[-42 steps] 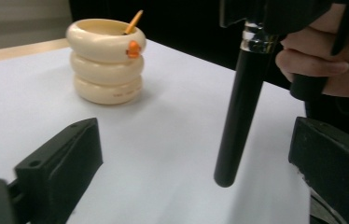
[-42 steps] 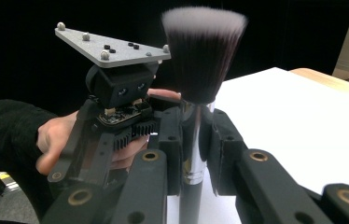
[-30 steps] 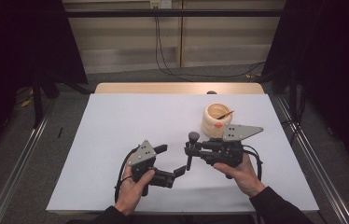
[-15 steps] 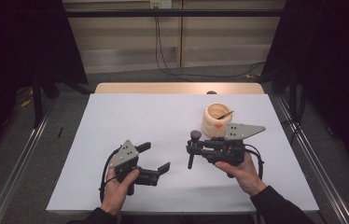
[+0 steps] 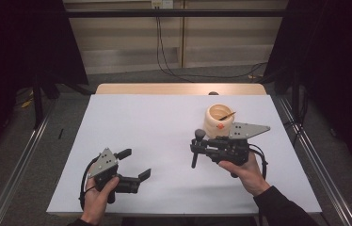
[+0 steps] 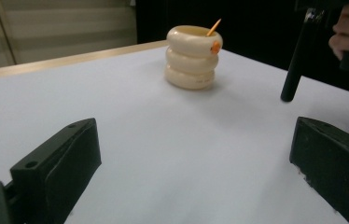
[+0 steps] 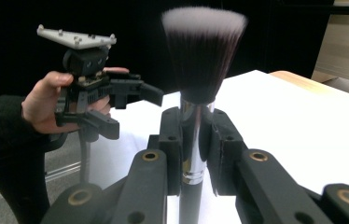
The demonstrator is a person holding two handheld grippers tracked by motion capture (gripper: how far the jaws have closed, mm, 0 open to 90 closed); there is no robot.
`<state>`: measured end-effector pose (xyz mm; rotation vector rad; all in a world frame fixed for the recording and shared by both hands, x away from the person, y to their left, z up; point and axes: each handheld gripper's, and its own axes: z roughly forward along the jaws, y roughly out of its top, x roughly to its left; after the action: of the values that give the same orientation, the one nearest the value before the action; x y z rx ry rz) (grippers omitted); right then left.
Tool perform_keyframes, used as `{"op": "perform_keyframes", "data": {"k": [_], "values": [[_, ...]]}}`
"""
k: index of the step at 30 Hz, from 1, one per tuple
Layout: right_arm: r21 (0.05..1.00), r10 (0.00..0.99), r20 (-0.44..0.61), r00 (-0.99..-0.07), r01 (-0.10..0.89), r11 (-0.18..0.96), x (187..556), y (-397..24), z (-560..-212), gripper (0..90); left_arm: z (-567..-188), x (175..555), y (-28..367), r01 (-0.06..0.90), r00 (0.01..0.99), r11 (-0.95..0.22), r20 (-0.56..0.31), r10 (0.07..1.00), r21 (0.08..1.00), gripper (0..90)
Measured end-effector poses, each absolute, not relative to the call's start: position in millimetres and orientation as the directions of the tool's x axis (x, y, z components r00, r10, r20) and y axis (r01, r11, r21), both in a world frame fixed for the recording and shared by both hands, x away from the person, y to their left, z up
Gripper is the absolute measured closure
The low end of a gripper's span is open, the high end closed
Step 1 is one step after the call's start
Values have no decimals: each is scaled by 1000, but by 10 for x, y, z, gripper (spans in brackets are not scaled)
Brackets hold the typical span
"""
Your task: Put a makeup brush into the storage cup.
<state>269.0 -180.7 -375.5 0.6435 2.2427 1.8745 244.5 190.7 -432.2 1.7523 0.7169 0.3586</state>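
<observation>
The makeup brush (image 7: 196,116) is being held in the right gripper (image 5: 201,149), near the right front part of the white bench (image 5: 155,127). The fingers (image 7: 170,140) are pressing narrow on its shiny metal collar, one on each side. In the right gripper view the bristle head is pointing up, away from the camera, and the dark handle is going down between the fingers, so the long axis of the brush is running across the closing direction of the fingers. In the high view the brush is lying about level over the bench, with the bristle end toward the far side and the handle end toward the person; it is touching nothing else.

Just behind it, the cream holder (image 5: 219,120) made of three stacked rings is standing upright with a thin stick leaning inside.

What is changing is the left gripper (image 5: 134,165): compared with a second ago, it is drawing away from the brush toward the left front corner of the bench, and its fingers are standing wide with nothing between them. The right hand is staying where it was. This probably means the brush is now in the care of the right gripper alone, and the next step, most likely placing it into the holder, is belonging to that hand.
</observation>
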Motion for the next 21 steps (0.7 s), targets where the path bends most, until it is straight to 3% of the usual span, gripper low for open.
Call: {"op": "perform_keyframes", "data": {"k": [21], "values": [[966, 525, 155, -837, 238, 95, 2798, -2121, -3706, 780, -4407, 2332, 2081, 221, 737, -122, -83, 671, 968, 23]]}}
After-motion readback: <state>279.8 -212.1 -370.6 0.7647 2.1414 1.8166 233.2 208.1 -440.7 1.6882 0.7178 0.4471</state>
